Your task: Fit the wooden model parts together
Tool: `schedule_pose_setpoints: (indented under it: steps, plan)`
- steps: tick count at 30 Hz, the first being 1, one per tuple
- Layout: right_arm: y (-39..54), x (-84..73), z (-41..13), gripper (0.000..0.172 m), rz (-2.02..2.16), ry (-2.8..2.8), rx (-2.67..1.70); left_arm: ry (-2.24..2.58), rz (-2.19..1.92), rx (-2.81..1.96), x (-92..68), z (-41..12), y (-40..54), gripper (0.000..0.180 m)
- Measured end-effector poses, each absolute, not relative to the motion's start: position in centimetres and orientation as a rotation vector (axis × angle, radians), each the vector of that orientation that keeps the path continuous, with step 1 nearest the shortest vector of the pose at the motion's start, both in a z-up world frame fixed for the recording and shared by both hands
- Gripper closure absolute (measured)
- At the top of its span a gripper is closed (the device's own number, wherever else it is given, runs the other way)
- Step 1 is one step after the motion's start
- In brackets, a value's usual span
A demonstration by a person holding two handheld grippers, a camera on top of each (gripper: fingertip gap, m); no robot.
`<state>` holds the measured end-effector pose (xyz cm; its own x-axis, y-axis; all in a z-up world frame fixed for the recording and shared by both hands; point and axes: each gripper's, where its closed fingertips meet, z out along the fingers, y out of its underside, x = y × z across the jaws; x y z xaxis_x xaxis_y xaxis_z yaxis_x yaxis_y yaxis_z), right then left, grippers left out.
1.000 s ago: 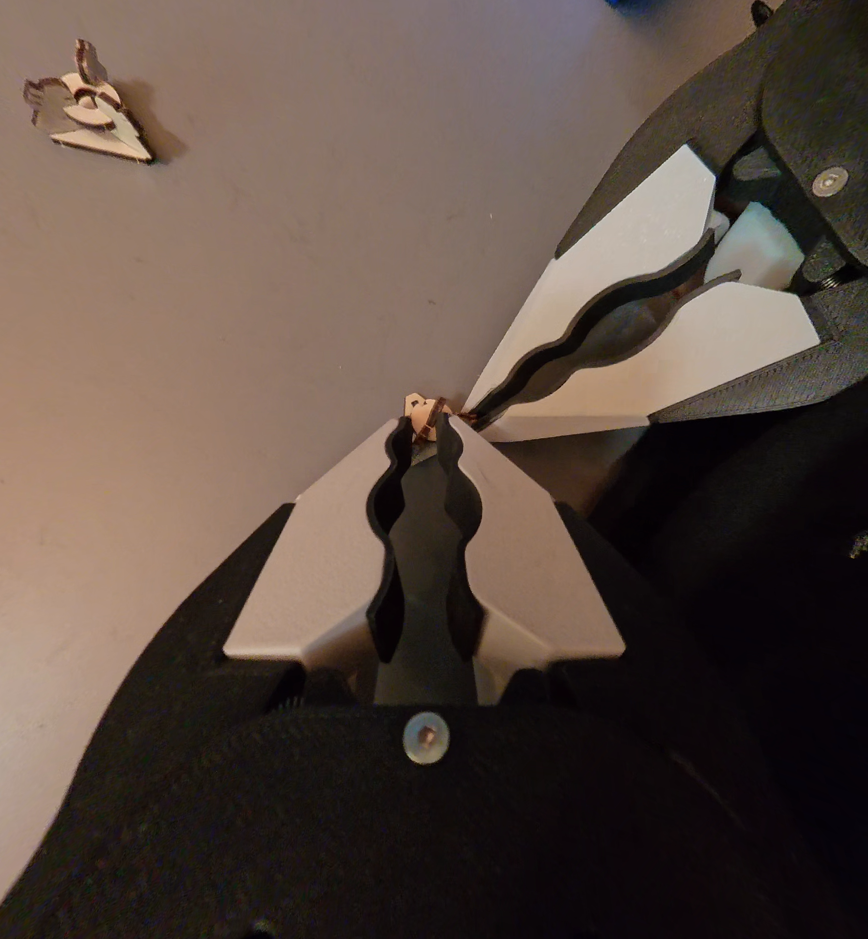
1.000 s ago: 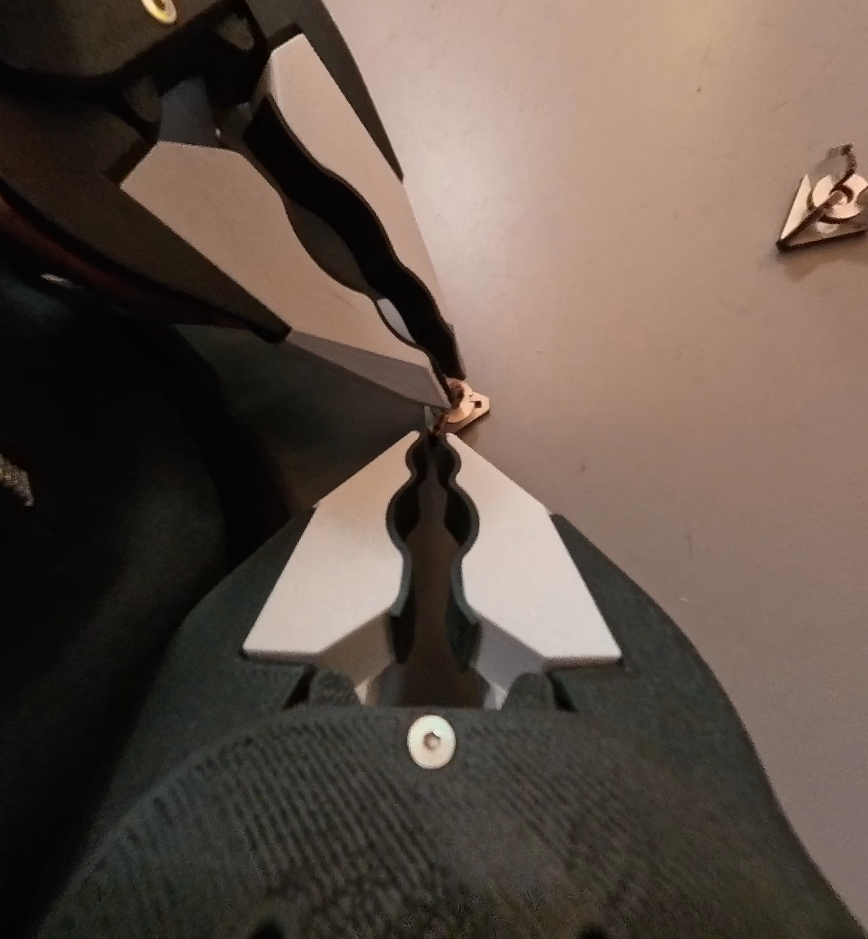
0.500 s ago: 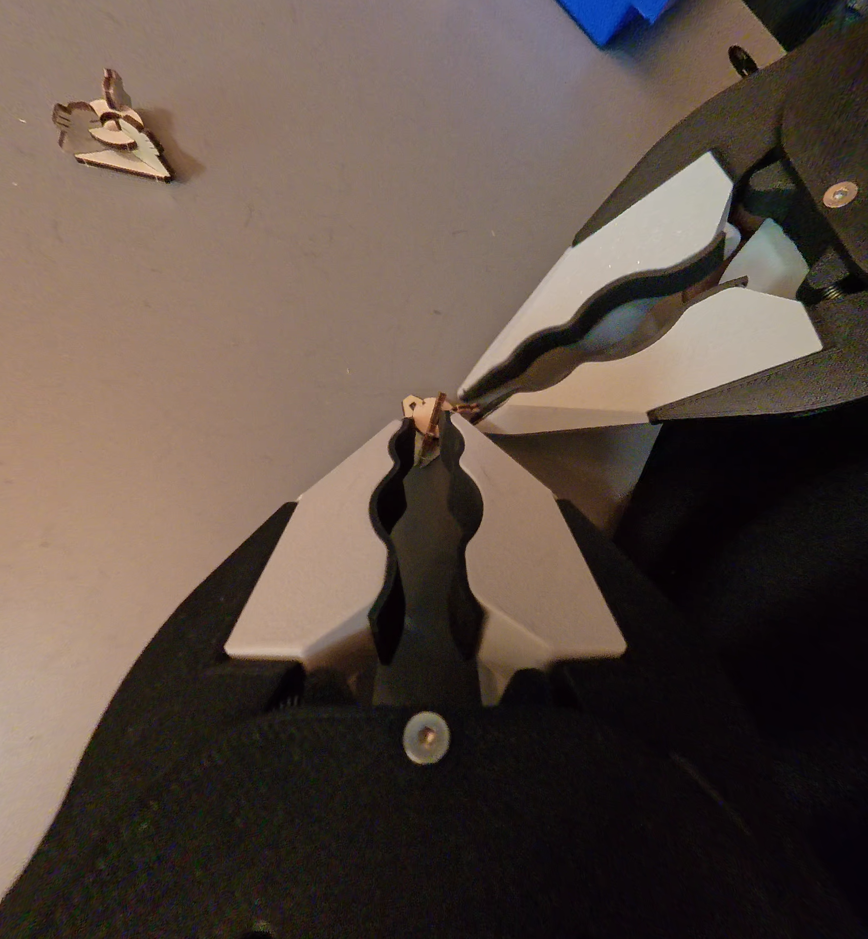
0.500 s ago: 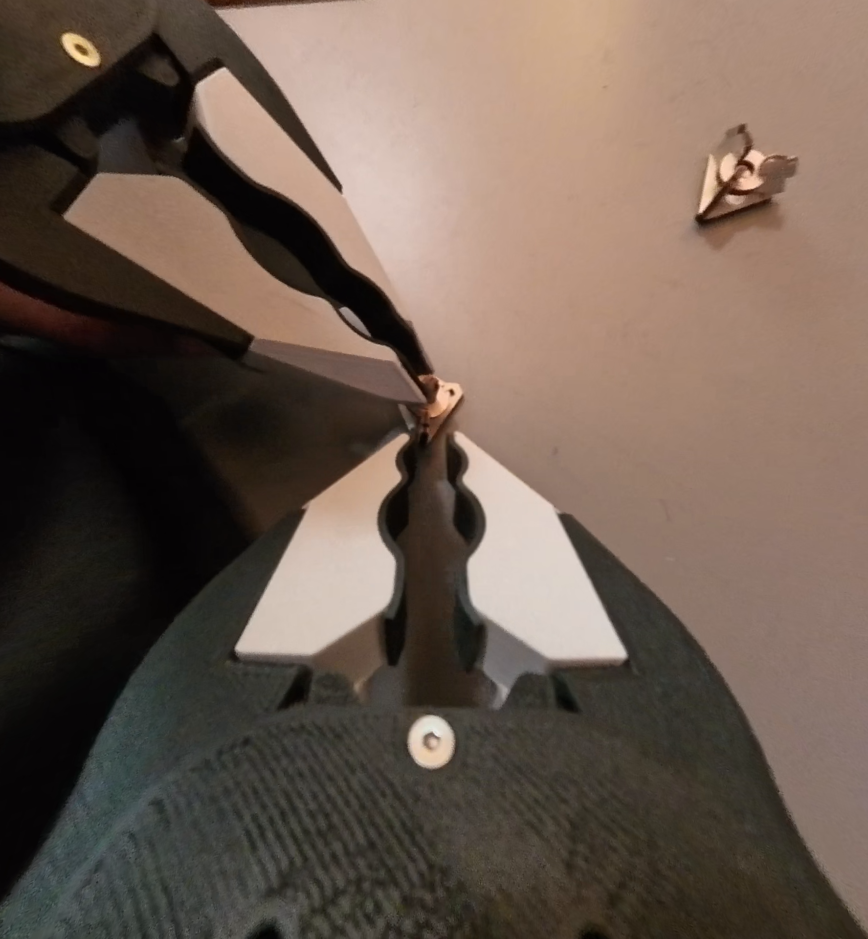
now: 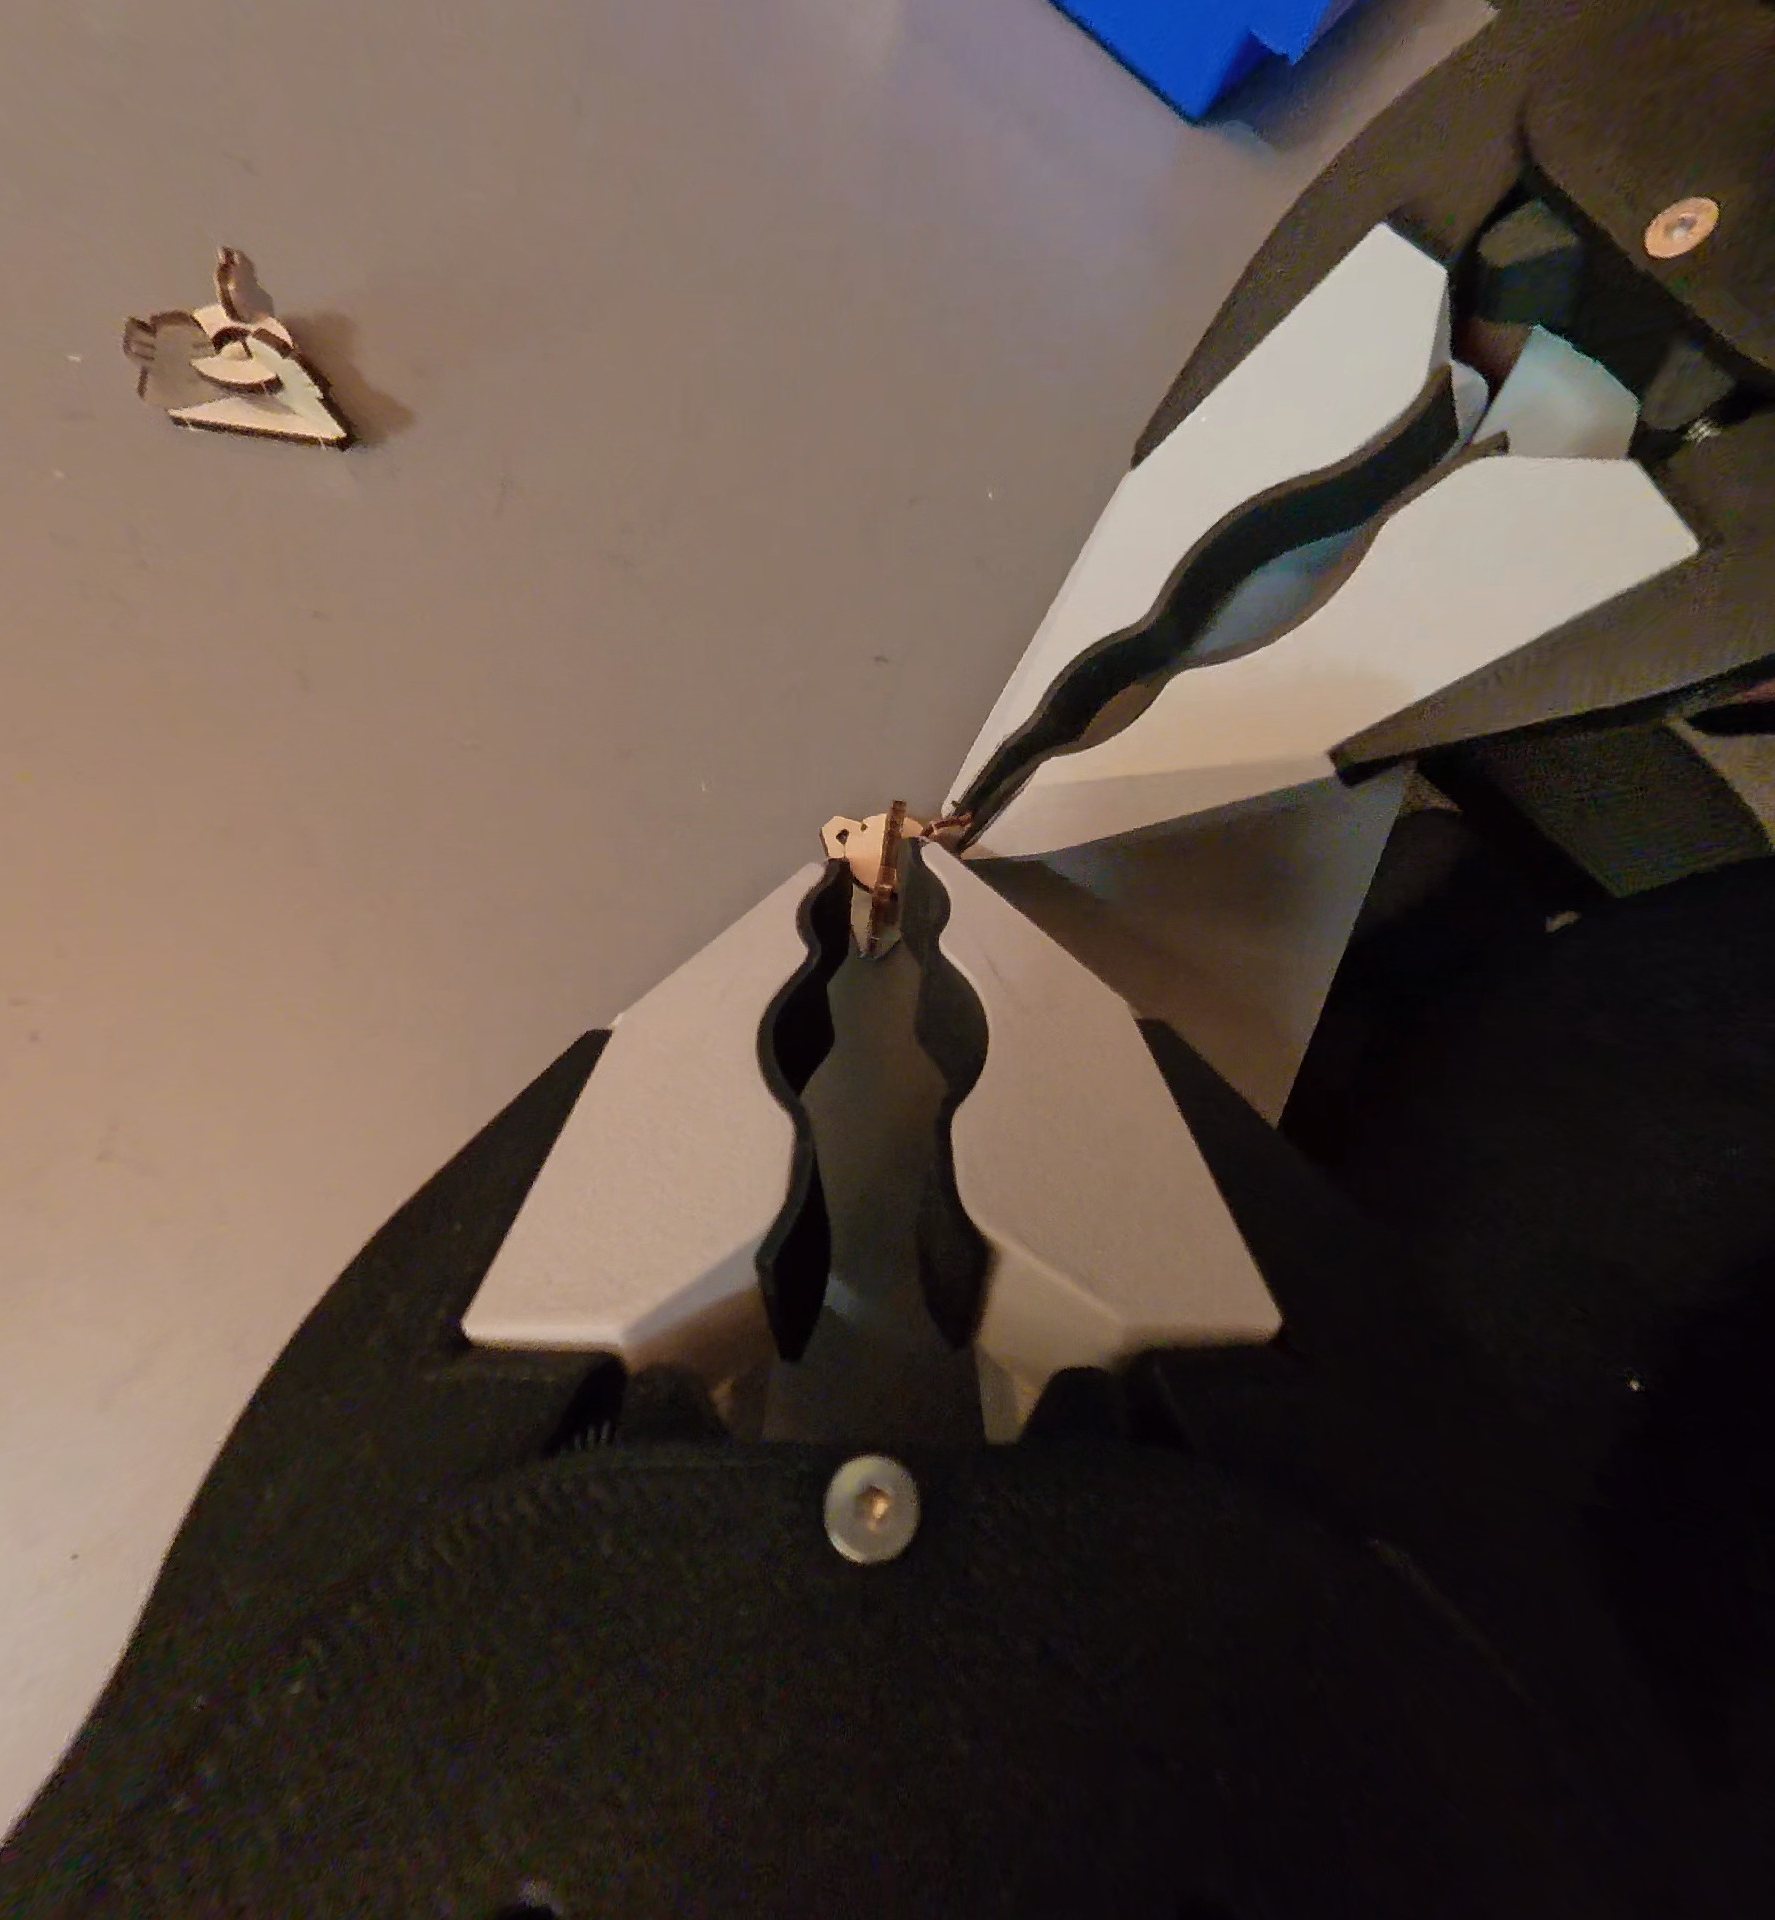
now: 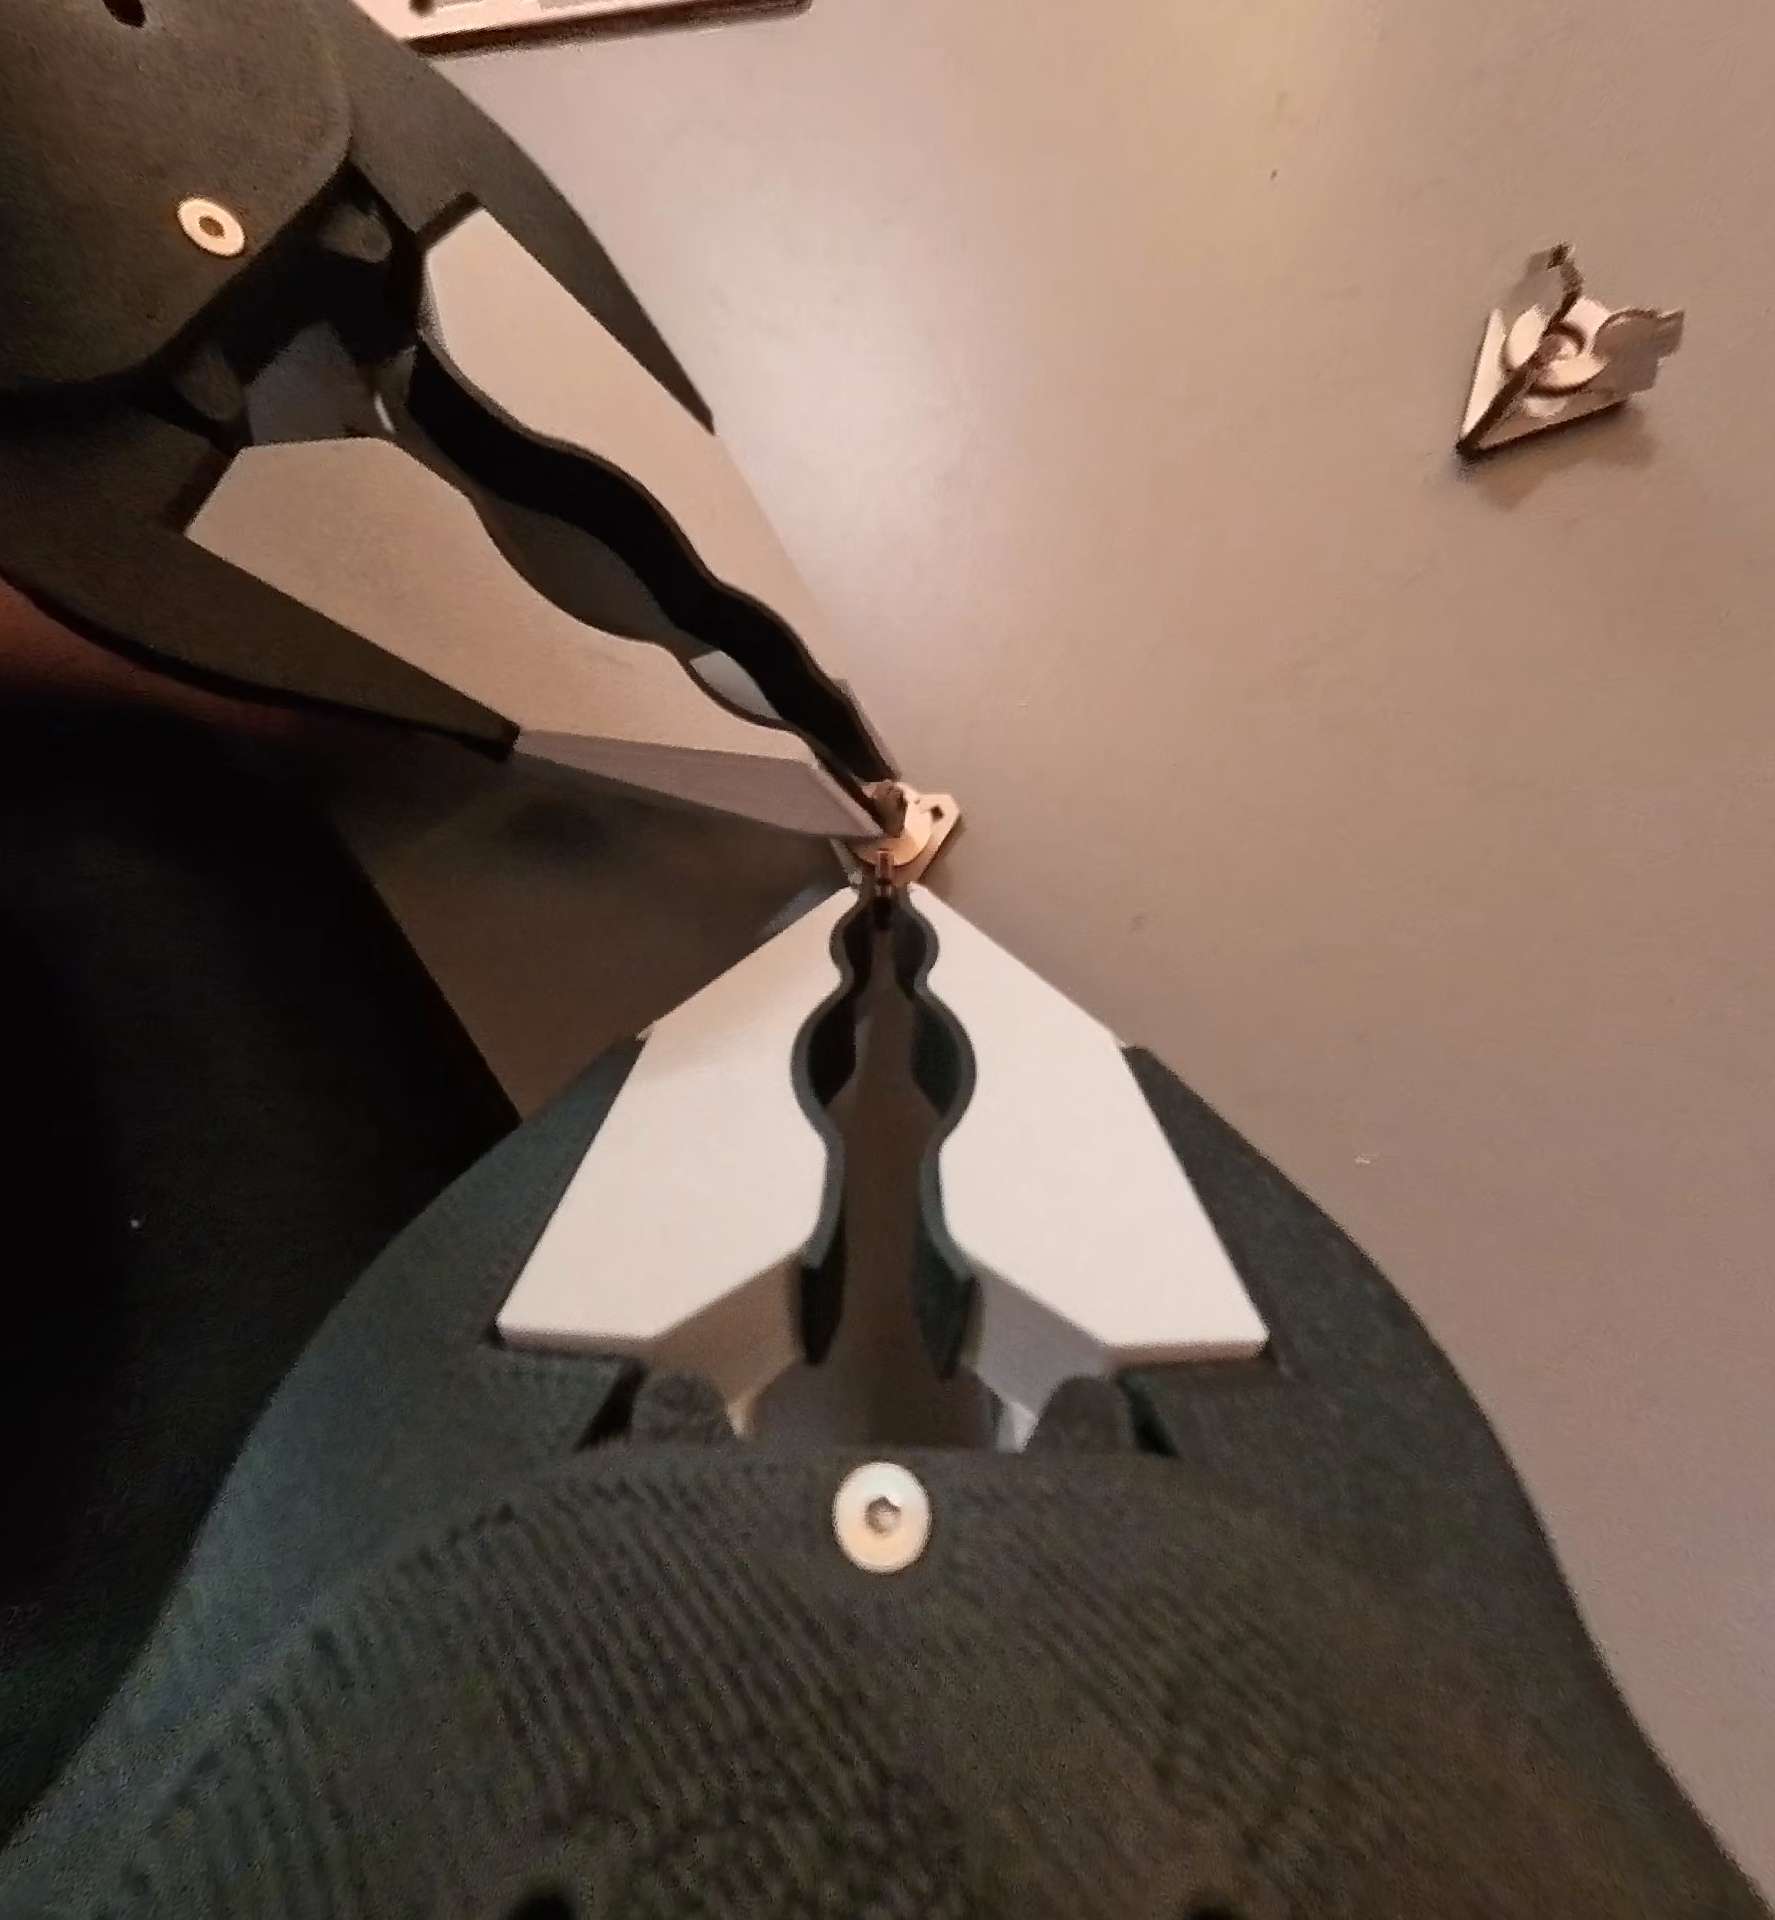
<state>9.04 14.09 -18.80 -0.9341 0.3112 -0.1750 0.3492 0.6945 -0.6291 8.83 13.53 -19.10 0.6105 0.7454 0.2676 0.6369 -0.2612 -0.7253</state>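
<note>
Clamping one small laser-cut wooden assembly (image 5: pixel 867 852) between left claw (image 5: pixel 875 873) and right claw (image 6: pixel 881 902), fingertips meeting above the grey surface (image 5: pixel 550 520).

A plain grey tabletop (image 5: pixel 550 623) under dim, warm light fills the background.

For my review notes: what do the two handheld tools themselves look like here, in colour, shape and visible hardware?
Both match. The left tool and right tool each have a black, coarsely textured body with one silver socket-head screw on the centre line. Two pale grey wedge-shaped fingers taper to a narrow tip, and their inner faces carry black pads with a wavy outline. No cables, markings or sleeves show.
</note>
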Motion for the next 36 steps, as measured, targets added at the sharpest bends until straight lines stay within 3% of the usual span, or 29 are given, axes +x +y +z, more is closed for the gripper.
schedule_pose_setpoints:
  steps: [17, 24, 26, 31, 33, 36]
  plan:
    - [13.9, 9.2, -19.8, 0.171, -0.378, 2.95, 0.383, -1.029, 0.082, -2.003, 8.9, -19.2, 13.4, 0.168]
    - [14.0, 8.8, -18.3, 0.164, -0.655, 2.879, 0.461, -1.013, 0.124, -2.023, 8.9, -19.2, 13.3, 0.168]
    - [14.1, 8.5, -17.9, 0.171, -0.713, 2.85, 0.496, -1.014, 0.121, -2.022, 8.9, -19.2, 13.3, 0.168]
    - [14.4, 8.5, -18.5, 0.172, -0.725, 2.828, 0.495, -1.014, 0.121, -2.022, 8.9, -19.2, 13.3, 0.168]
    - [14.1, 8.6, -18.1, 0.163, -0.762, 2.792, 0.499, -1.015, 0.12, -2.021, 8.9, -19.2, 13.3, 0.168]
    - [14.0, 8.9, -18.1, 0.163, -0.751, 2.768, 0.497, -1.016, 0.117, -2.02, 8.9, -19.2, 13.3, 0.168]
